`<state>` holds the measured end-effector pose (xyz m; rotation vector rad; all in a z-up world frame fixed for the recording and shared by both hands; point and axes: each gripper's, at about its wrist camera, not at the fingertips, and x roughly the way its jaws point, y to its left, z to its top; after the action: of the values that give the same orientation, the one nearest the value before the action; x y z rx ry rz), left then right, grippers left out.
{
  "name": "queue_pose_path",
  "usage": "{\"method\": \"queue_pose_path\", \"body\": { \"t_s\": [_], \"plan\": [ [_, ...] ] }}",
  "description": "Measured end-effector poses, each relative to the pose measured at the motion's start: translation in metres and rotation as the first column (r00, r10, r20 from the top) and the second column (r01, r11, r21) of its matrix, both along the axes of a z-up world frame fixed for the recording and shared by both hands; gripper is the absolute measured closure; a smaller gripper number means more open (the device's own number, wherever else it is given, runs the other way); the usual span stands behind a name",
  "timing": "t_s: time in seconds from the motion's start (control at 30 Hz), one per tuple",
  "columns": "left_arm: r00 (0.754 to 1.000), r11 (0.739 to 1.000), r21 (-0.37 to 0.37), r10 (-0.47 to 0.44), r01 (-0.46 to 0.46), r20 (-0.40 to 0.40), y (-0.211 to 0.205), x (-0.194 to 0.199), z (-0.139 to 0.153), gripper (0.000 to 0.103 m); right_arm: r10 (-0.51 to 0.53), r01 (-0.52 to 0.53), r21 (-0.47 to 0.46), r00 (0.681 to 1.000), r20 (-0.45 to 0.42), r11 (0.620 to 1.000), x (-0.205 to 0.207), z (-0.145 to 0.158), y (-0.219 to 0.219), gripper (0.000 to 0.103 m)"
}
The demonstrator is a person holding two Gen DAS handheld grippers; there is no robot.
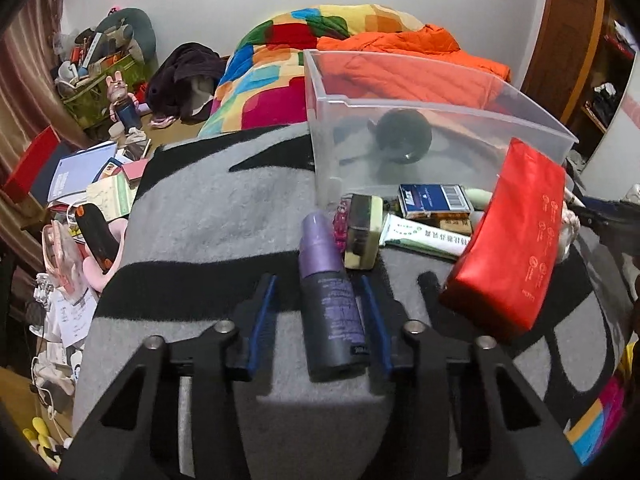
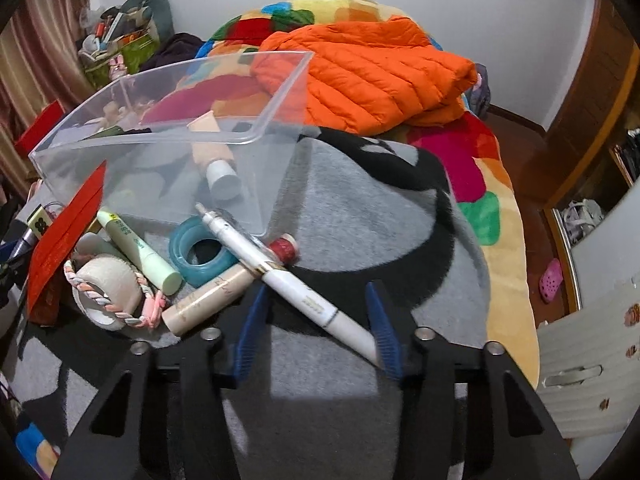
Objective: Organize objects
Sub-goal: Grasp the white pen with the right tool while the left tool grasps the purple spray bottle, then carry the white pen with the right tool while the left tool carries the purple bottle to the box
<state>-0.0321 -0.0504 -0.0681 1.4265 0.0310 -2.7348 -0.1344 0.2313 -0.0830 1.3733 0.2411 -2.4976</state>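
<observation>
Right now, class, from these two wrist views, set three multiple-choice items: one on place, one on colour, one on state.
1. Where is the purple spray bottle?
A in the clear bin
B lying between the left gripper's jaws
C on the orange jacket

2. What colour is the tape ring?
A teal
B yellow
C black

3. How are the right gripper's jaws?
A shut on the white pen
B open
C out of view

B: it lies on the blanket between the jaws.
A: teal plastic.
B: the white pen crosses the wide gap.
</observation>
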Motion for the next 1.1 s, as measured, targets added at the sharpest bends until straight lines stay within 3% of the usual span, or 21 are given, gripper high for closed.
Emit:
{"method": "queue_pose_path", "body": {
  "t_s": [0.07,0.27,0.43,0.6,0.87,1.1],
  "plan": [
    [1.0,1.0,-0.003,0.018,-0.018,-0.004,-0.002,-0.001,0.0,0.078,0.005,-0.005,0.005,1.0,-0.004,1.0,0.002,0.0,-0.002,0.064],
    [0.997,0.998,-0.014,0.057,-0.058,-0.044,-0.008,0.009,0.009,0.078,-0.002,0.0,-0.041,0.999,-0.035,0.999,0.015,0.007,0.002,0.077],
    [0.992,0.998,-0.009,0.062,-0.063,-0.113,-0.008,0.016,0.032,0.078,-0.017,0.012,-0.124,0.999,-0.043,0.992,0.028,0.02,0.01,0.084],
    [0.984,0.998,0.004,0.055,-0.055,-0.17,-0.004,0.02,0.052,0.078,-0.013,0.004,-0.148,0.998,-0.06,0.989,0.039,0.028,0.009,0.092],
    [0.969,0.999,0.041,0.038,-0.029,-0.243,0.0,0.013,0.077,0.078,0.0,-0.02,-0.183,0.994,-0.109,0.983,0.052,0.046,0.007,0.093],
    [0.959,0.999,0.052,0.017,-0.002,-0.283,0.003,-0.007,0.094,0.078,-0.007,-0.008,-0.168,0.996,-0.089,0.986,0.047,0.043,0.009,0.092]
  ]
}}
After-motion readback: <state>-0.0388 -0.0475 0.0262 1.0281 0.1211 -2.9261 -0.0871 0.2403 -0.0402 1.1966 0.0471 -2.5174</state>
